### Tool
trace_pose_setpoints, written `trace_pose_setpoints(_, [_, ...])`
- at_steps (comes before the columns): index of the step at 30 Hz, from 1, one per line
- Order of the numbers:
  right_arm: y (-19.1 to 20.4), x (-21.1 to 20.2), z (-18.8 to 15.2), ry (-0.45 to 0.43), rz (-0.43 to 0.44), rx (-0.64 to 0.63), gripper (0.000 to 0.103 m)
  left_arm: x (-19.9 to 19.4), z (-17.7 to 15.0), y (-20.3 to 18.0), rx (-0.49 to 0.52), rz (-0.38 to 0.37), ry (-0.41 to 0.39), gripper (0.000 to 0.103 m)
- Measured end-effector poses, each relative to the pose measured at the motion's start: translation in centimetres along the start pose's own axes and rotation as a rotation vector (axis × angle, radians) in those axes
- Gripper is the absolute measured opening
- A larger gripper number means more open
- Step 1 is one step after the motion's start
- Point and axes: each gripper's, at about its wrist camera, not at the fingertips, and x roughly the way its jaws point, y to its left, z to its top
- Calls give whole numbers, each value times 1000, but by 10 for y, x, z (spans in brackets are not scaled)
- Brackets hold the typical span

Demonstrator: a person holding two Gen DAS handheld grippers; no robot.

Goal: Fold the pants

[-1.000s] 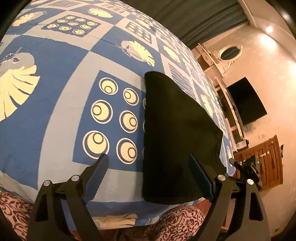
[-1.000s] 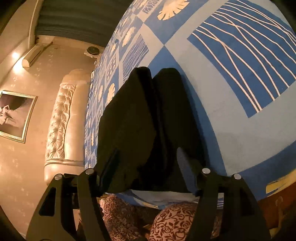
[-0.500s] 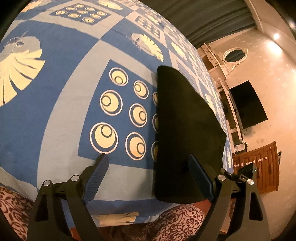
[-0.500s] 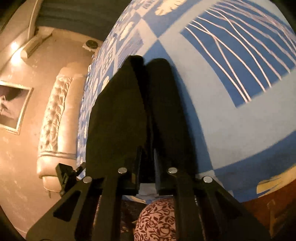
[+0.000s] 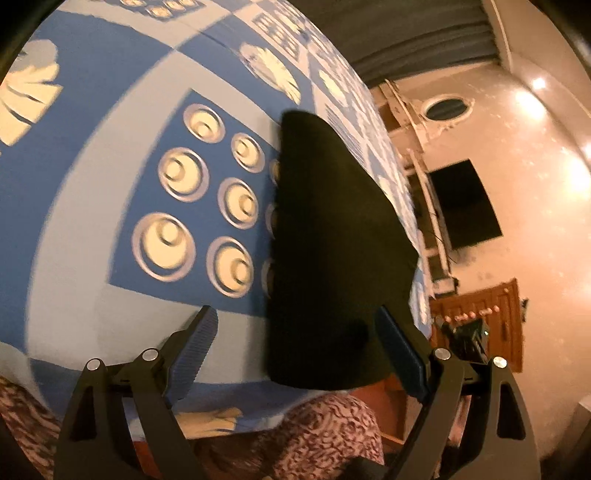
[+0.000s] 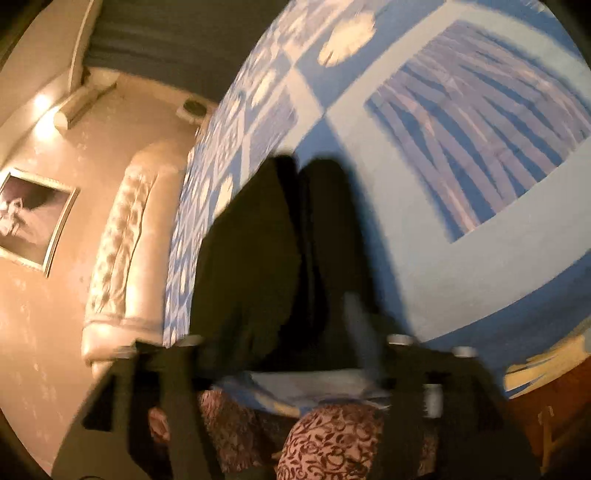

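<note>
A home bedroom: patterned blue bed (image 5: 92, 206), tufted headboard (image 6: 122, 236), framed picture (image 6: 33, 218), wall television (image 5: 465, 203), wooden cabinet (image 5: 484, 325), dark curtains (image 5: 424, 33).

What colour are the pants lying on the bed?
Black, plain with no pattern. The pants show sharpest in the left wrist view, on the blue patterned bedspread.

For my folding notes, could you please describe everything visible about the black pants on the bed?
The black pants are plain, dark, matte cloth, lying flat on the blue patterned bedspread near its front edge. The right wrist view shows two lengthwise panels side by side with a dark seam between them. The left claw is open, its right finger over the cloth. The right claw is opening, pants between its fingers; contact is blurred.
</note>
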Motion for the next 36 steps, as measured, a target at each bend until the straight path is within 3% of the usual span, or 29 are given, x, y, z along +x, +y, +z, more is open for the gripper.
trace_pose_setpoints(4, [-19, -3, 1, -4, 5, 55, 74, 11, -5, 1, -5, -20, 36, 86])
trace_pose_setpoints(7, [-33, 17, -8, 80, 93, 120, 80, 12, -7, 4, -17, -41, 16, 86])
trace_pose_setpoints(12, [-30, 36, -15, 121, 123, 88, 85, 13, -12, 4, -6, -49, -12, 85])
trace_pose_setpoints(13, [-28, 37, -15, 123, 115, 74, 83, 13, -12, 3, -5, -44, -11, 80])
trace_pose_setpoints(15, [-19, 39, -15, 120, 60, 16, 61, 15, -11, 0, 8, -29, 4, 65])
trace_pose_setpoints(16, [-17, 40, -16, 123, 15, -15, 58, 16, -11, -1, 14, -28, 11, 55])
trace_pose_setpoints(18, [-18, 41, -15, 117, 13, -21, 51, 16, -11, -7, 41, 1, 12, 54])
trace_pose_setpoints(28, [-16, 43, -16, 104, 17, -29, 50, 16, -14, -27, 145, 97, 2, 39])
trace_pose_setpoints(36, [-7, 51, -21, 105, 20, -44, 51, 13, -12, -21, 139, 93, 1, 34])
